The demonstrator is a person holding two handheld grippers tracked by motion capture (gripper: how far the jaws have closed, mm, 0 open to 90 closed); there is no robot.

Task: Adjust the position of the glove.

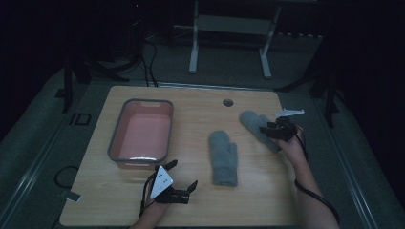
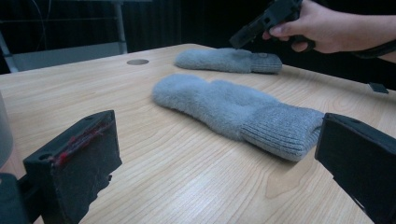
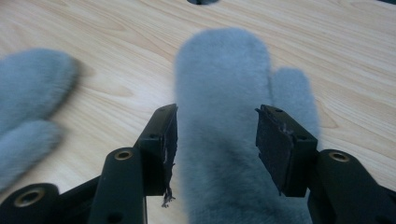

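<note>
Both grey mittens lie on the surface; the pink bin (image 1: 141, 132) is empty (nothing packed yet). Right gripper (image 3: 217, 135) straddles the far mitten (image 3: 224, 93), fingers apart, unclamped; left gripper (image 1: 182, 180) rests with fingers wide apart near the near mitten (image 1: 223, 160).

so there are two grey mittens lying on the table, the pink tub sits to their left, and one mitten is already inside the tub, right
Not quite. The pink tub has no mitten in it; the high view shows its inside bare. Both grey mittens lie on the table: the near mitten in the middle, the far mitten under the right gripper, whose jaws stand either side of it. The rest holds: the tub sits to their left.
</note>
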